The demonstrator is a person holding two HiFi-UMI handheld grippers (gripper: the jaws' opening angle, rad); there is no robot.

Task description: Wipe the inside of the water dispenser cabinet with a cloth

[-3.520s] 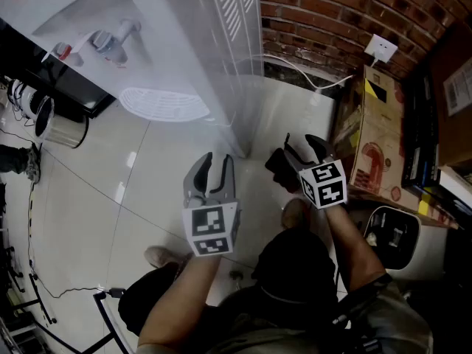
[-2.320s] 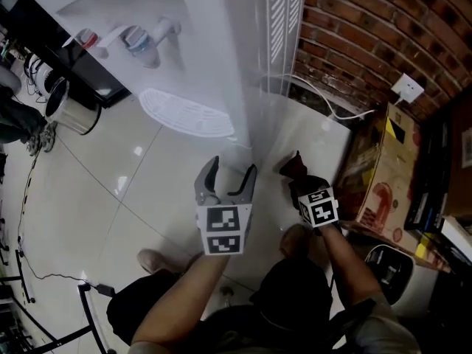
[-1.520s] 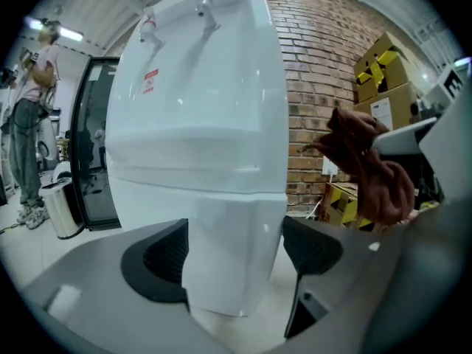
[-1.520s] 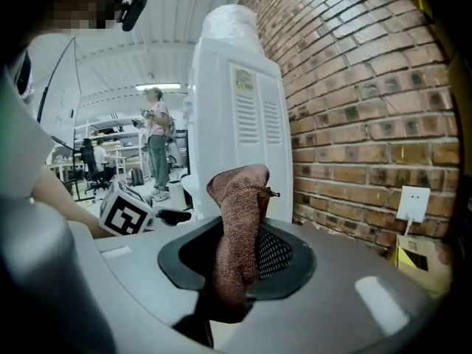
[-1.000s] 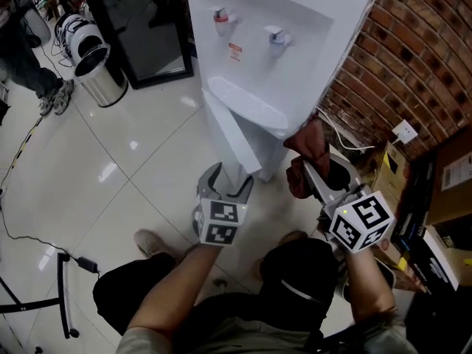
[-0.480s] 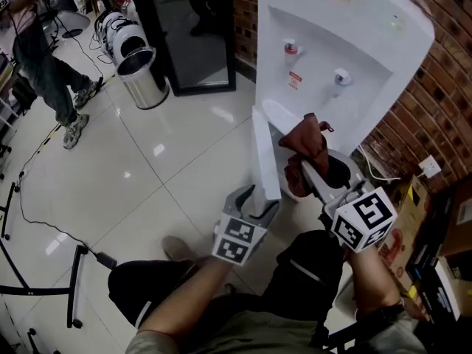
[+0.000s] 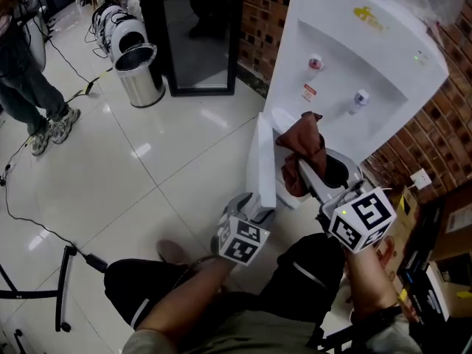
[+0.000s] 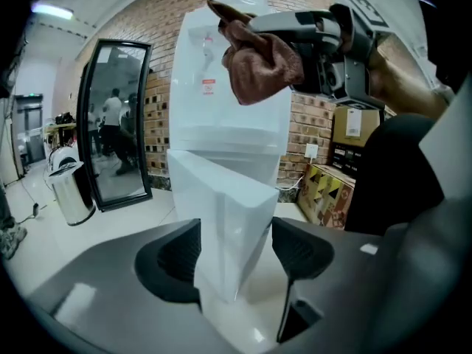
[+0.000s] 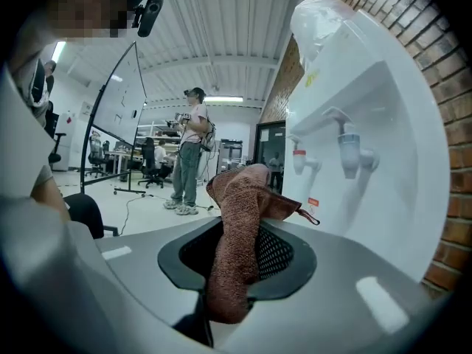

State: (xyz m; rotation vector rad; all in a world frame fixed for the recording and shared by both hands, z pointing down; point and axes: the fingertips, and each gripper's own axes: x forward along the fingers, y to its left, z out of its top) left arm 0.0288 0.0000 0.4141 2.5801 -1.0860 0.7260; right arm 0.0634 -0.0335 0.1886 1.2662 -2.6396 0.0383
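The white water dispenser (image 7: 354,57) stands against the brick wall, and its lower cabinet door (image 7: 262,157) hangs open toward me. My left gripper (image 7: 249,206) is low at that door's free edge. In the left gripper view the door panel (image 8: 232,212) stands between the jaws of the left gripper (image 8: 236,249), which have just been opening and sit a little apart from it. My right gripper (image 7: 306,169) is shut on a brown cloth (image 7: 302,150), held up in front of the dark cabinet opening (image 7: 335,169). The cloth (image 9: 237,220) bunches out of the right gripper (image 9: 237,253).
A steel bin (image 7: 140,76) and a black-framed mirror (image 7: 195,35) stand to the left of the dispenser. A person's legs (image 7: 29,94) are at the far left. Cardboard boxes (image 7: 402,234) crowd the right side. A cable (image 7: 44,227) trails over the tiled floor.
The cabinet door has swung open, with my left gripper following its edge. My right gripper has lifted the cloth up in front of the cabinet. The head view has swung round to face the dispenser.
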